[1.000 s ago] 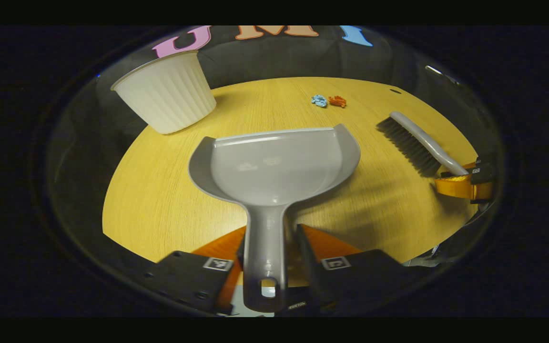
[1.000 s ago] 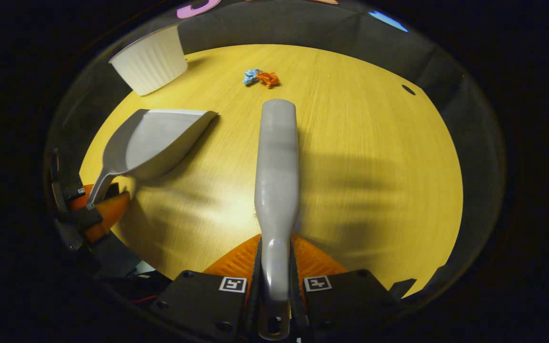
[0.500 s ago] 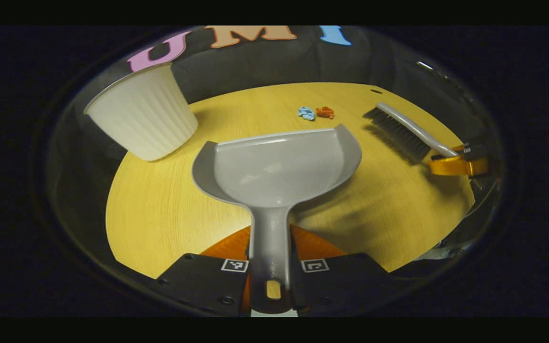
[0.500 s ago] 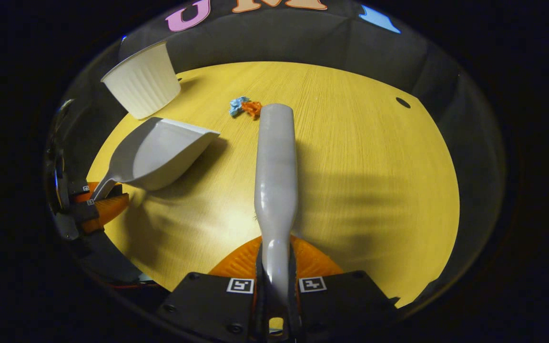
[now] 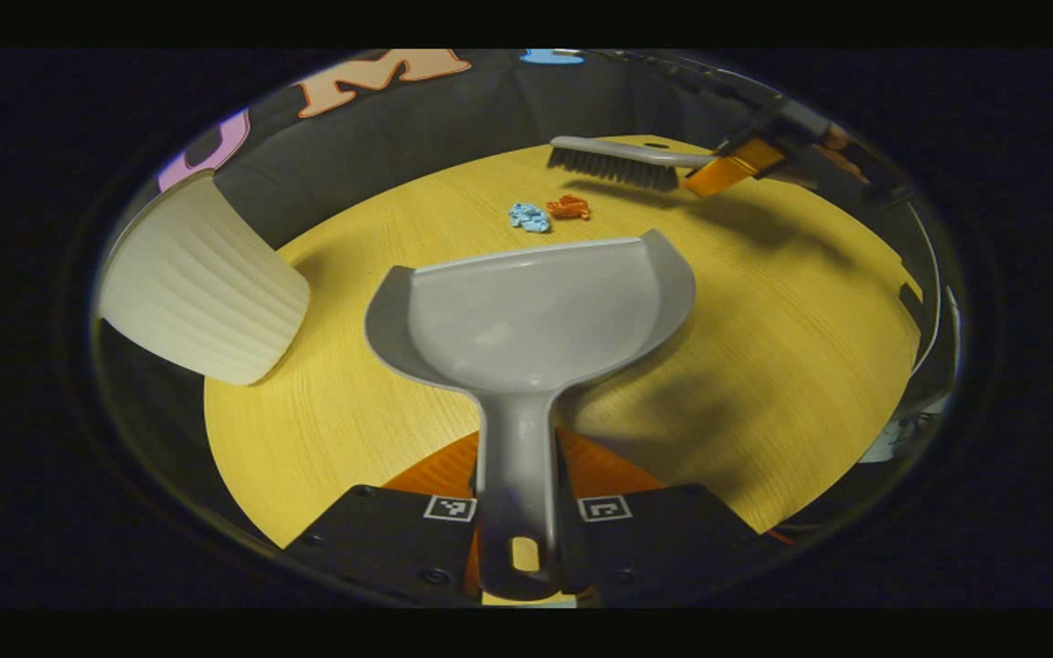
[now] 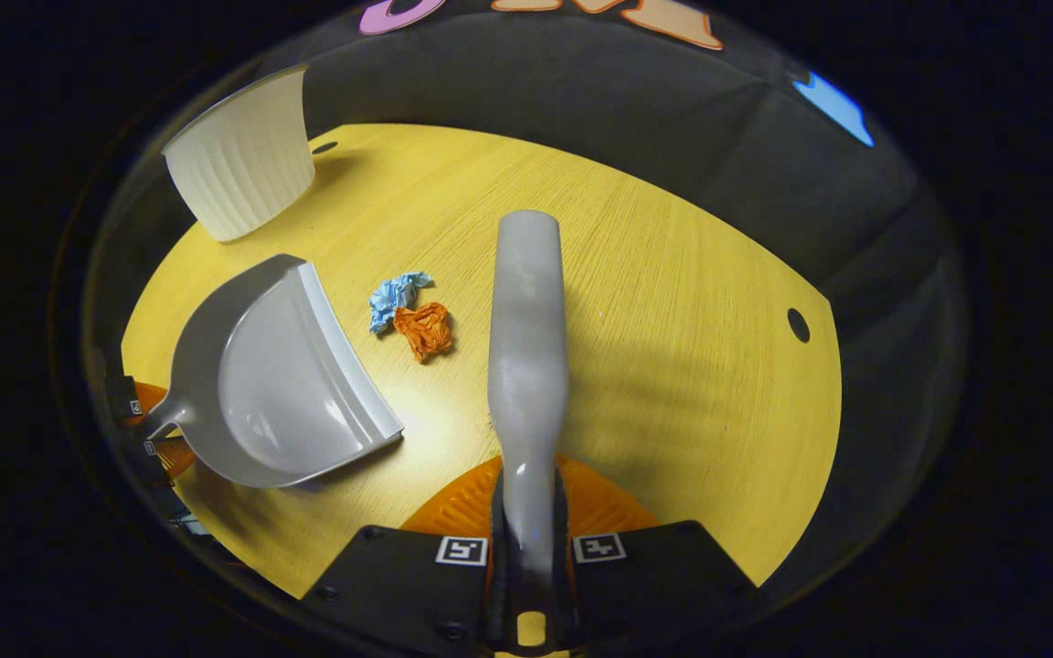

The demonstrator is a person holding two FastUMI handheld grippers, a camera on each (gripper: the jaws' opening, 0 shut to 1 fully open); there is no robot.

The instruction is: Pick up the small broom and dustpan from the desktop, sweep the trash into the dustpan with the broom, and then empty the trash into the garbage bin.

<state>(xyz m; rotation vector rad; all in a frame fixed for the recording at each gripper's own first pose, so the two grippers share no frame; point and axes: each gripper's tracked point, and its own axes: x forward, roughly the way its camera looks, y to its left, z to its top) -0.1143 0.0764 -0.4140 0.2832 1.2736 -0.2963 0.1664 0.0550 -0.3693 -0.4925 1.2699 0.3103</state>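
In the left gripper view, the left tongs [image 5: 515, 512] are pinching the handle of the grey plastic dustpan [image 5: 526, 315], both fingers pressed against the handle's sides near its slotted end. The pan's open mouth faces away from the tongs across the round yellow wood-grain desk [image 5: 764, 347]. Just beyond the pan's front lip lie two bits of trash side by side: a crumpled blue paper scrap [image 5: 528, 217] and a crumpled orange paper scrap [image 5: 569, 207], touching or nearly so. To the left, at the desk's edge, stands the white ribbed plastic garbage bin [image 5: 202, 297], well apart from the scraps. Farther off, beyond the scraps, the small grey broom with dark bristles [image 5: 613, 163] hangs over the desk, bristles down, held at its handle end by the right tongs [image 5: 718, 169].

In the right gripper view, the right tongs are pinching the broom's handle, and the broom's grey back runs straight ahead. The scraps lie just left of the broom head, between it and the dustpan's lip. The dustpan sits at the left, its mouth turned toward the scraps, and the bin stands beyond it at the far left edge.
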